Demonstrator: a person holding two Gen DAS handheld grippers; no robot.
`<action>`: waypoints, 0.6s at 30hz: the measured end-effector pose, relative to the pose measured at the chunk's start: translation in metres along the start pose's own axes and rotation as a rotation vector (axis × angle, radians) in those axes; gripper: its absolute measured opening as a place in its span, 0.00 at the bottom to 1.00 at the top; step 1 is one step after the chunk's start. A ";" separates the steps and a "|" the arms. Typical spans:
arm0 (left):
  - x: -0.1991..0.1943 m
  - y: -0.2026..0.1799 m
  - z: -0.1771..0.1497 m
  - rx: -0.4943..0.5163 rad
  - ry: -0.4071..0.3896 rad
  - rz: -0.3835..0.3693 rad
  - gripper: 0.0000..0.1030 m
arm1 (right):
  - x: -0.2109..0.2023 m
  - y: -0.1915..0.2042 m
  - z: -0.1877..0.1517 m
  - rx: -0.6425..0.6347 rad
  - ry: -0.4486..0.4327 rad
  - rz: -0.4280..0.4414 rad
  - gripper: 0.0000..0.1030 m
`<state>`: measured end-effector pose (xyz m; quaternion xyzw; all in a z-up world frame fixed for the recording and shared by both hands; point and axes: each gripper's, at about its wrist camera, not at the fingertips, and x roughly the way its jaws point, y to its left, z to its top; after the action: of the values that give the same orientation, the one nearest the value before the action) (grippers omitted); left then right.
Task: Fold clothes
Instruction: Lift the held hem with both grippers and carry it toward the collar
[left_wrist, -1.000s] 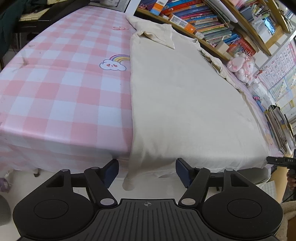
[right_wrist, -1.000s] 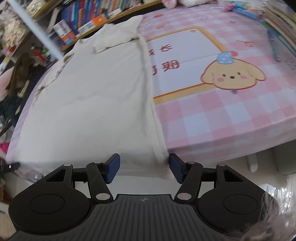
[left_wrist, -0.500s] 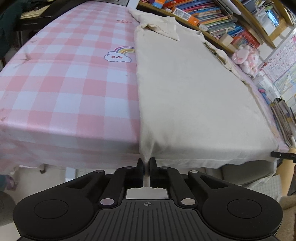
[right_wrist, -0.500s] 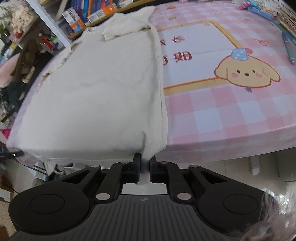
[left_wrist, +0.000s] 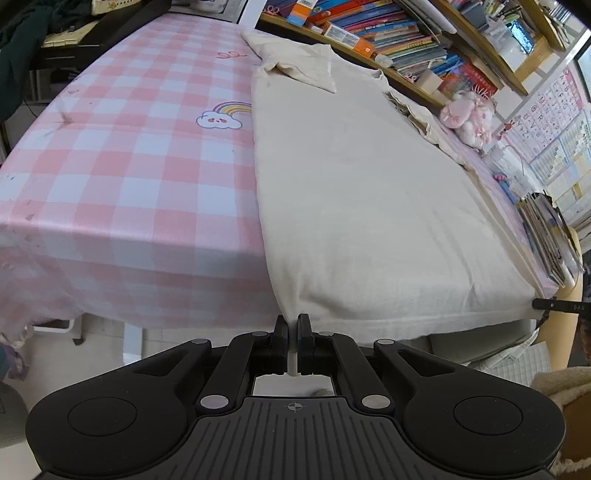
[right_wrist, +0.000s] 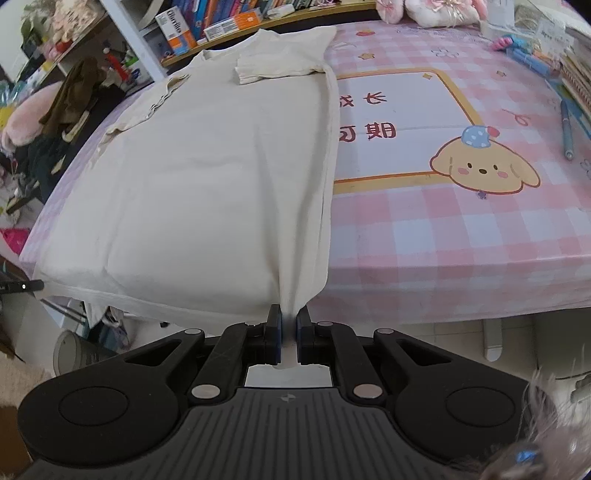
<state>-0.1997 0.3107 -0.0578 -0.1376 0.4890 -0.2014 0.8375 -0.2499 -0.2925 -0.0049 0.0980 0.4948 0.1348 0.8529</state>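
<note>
A cream T-shirt (left_wrist: 362, 192) lies flat and lengthwise on a table, its collar at the far end and both sleeves folded inward. Its hem hangs over the near table edge. My left gripper (left_wrist: 292, 325) is shut on the hem's left corner. In the right wrist view the same cream T-shirt (right_wrist: 207, 177) stretches away, and my right gripper (right_wrist: 289, 317) is shut on the hem's right corner, where the cloth bunches into a pleat. The other gripper's black tip (right_wrist: 22, 286) shows at the far left.
The table wears a pink checked cloth (left_wrist: 122, 173) with a rainbow cloud print (left_wrist: 221, 116) and a puppy print (right_wrist: 484, 166). Bookshelves (left_wrist: 388, 33) line the far side. Plush toys (left_wrist: 467, 116), stacked books (left_wrist: 550, 236) and pens (right_wrist: 567, 129) sit along the table's right side.
Both grippers went from open in front of the hem to shut on its two corners. The hem now pulls taut toward me at each grip.
</note>
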 end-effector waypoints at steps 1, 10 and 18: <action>-0.002 0.000 -0.003 0.001 0.006 -0.007 0.02 | -0.003 0.000 0.000 0.001 0.000 0.000 0.06; -0.008 -0.004 -0.037 0.036 0.137 -0.099 0.02 | -0.025 -0.006 -0.032 0.055 0.046 -0.027 0.06; -0.006 0.001 -0.074 0.012 0.288 -0.158 0.02 | -0.032 -0.013 -0.079 0.111 0.190 -0.064 0.06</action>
<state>-0.2665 0.3119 -0.0898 -0.1404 0.5905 -0.2870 0.7411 -0.3321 -0.3124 -0.0209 0.1164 0.5830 0.0887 0.7992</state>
